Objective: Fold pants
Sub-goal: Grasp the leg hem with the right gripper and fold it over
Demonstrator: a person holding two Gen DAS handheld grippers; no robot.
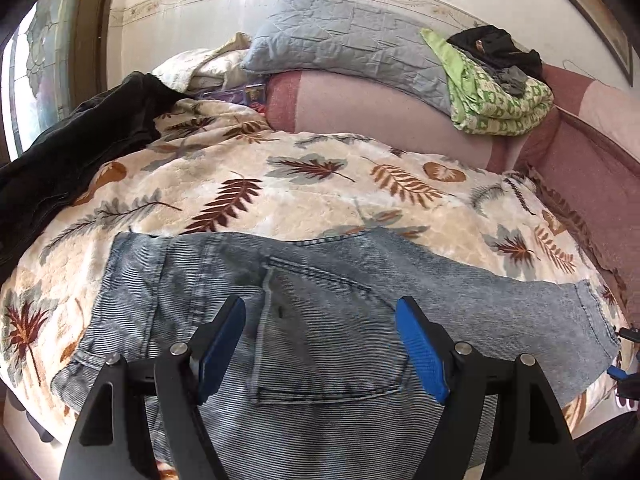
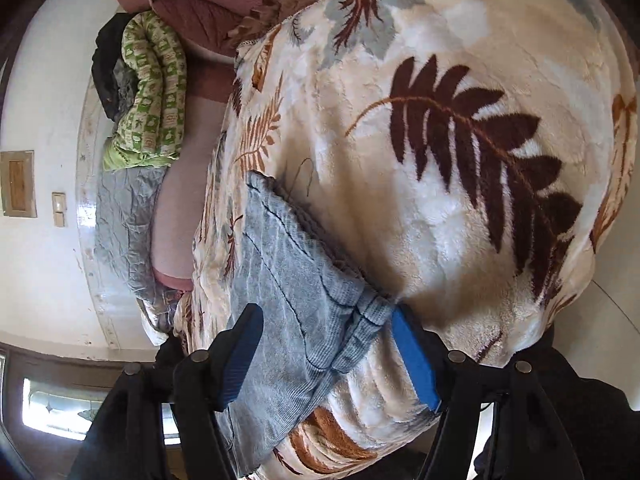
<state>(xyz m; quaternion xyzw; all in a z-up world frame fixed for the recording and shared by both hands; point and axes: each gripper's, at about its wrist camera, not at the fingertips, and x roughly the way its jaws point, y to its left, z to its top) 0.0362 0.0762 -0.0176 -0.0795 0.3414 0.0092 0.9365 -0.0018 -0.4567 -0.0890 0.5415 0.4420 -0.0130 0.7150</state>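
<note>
Cream fleece with brown and grey leaves covers the bed: this blanket (image 1: 320, 184) fills the middle of the left wrist view and most of the right wrist view (image 2: 460, 160). On it lie the pants (image 1: 320, 320), pale blue denim, spread flat at six o'clock in the left view with a back pocket facing up and one leg end reaching out toward three o'clock. In the right view the same pants (image 2: 296, 280) run from the centre down to seven o'clock. A pink sofa back (image 1: 360, 104) sits at twelve o'clock behind the blanket, with a grey quilted pillow (image 1: 340, 44) on top of it. A green patterned cloth (image 1: 492, 96) is bundled at one o'clock, and a dark garment (image 1: 80, 140) lies at nine o'clock.

The left gripper (image 1: 320, 344) hangs over the pocket with its jaws wide apart and nothing between them. The right gripper (image 2: 326, 354) has its jaws apart too, straddling the hem of a pant leg without pinching it.
</note>
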